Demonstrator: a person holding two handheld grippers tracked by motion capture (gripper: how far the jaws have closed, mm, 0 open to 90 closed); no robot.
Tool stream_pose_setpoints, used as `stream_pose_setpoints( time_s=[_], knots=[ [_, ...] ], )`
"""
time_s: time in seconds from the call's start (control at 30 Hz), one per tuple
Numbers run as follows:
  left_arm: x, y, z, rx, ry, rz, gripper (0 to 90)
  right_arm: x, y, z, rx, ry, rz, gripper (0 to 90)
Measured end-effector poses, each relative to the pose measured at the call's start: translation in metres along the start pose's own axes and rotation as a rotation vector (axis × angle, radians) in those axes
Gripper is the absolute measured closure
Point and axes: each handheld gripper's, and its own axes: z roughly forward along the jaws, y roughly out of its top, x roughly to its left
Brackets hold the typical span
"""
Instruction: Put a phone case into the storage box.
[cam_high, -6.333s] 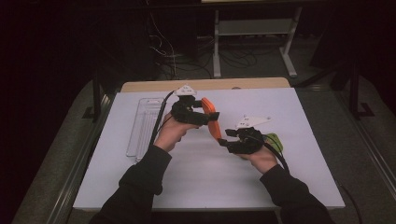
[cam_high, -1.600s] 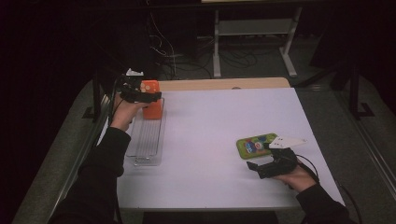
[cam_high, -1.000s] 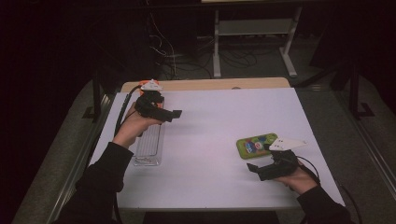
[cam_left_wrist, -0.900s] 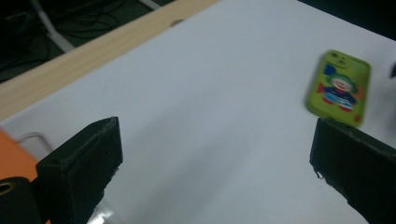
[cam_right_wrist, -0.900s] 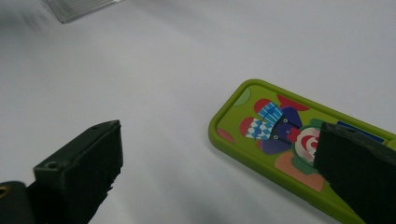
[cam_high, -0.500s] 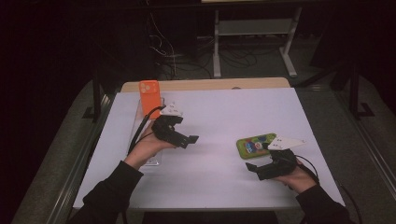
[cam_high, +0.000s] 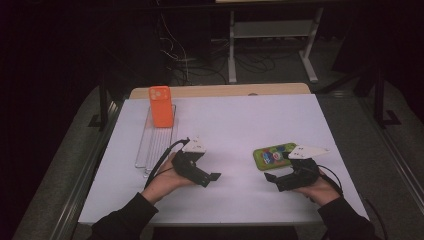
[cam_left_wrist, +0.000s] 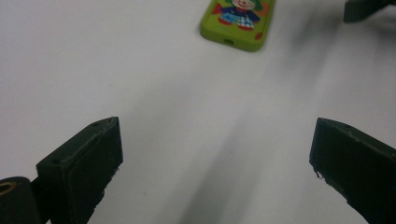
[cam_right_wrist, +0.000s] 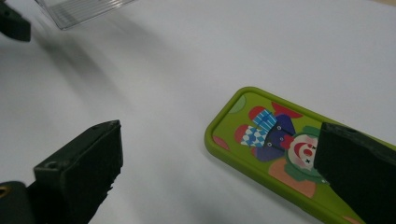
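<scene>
An orange phone (cam_high: 161, 106) stands upright at the far end of a clear slotted rack (cam_high: 155, 142) on the white table's left side. A green phone with a clown picture (cam_high: 274, 154) lies flat at the right. My left gripper (cam_high: 210, 178) hovers low at the front centre, open and holding nothing, pointing right toward the green phone (cam_left_wrist: 238, 18). In its own view the left gripper (cam_left_wrist: 217, 158) has only bare table between its jaws. My right gripper (cam_high: 272, 181) is open just in front of the green phone (cam_right_wrist: 289, 149). In its own view the right gripper (cam_right_wrist: 219, 158) has its right jaw over the phone's edge.
The white table (cam_high: 240, 120) has a wooden strip along its far edge, and its front edge lies close under both hands. Table legs and cables stand in the dark beyond it. The rack's corner (cam_right_wrist: 84, 9) and the left gripper's jaw tip (cam_right_wrist: 14, 23) appear in the right gripper view.
My left gripper let go of the orange phone, now upright in the rack, and came from the back left to the front centre. The right gripper has barely moved.
</scene>
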Motion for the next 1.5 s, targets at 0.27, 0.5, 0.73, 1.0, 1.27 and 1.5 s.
stream_pose_setpoints(
  time_s=[0.27, 0.5, 0.73, 1.0, 1.27, 1.5],
  knots=[
    [-0.002, -0.010, 0.006, 0.029, -0.013, -0.001, 2.4, -0.004, 0.006, 0.001, 0.049, -0.014, 0.041, 0.7],
    [0.000, -0.010, 0.007, 0.028, -0.009, -0.003, 2.4, -0.012, 0.019, 0.010, 0.079, -0.025, 0.073, 7.5],
    [0.003, -0.012, 0.006, 0.023, -0.004, -0.005, 2.4, -0.016, 0.040, 0.022, 0.096, -0.024, 0.067, 20.1],
    [0.004, -0.013, 0.007, 0.011, -0.002, -0.024, 2.4, -0.020, 0.063, 0.042, 0.150, -0.009, 0.079, 44.6],
    [0.006, -0.013, 0.005, 0.020, -0.004, -0.018, 2.5, -0.024, 0.074, 0.069, 0.220, -0.018, 0.077, 70.6],
    [0.006, -0.013, 0.006, 0.010, -0.003, -0.032, 2.5, -0.029, 0.075, 0.093, 0.266, -0.011, 0.096, 86.2]
  ],
)
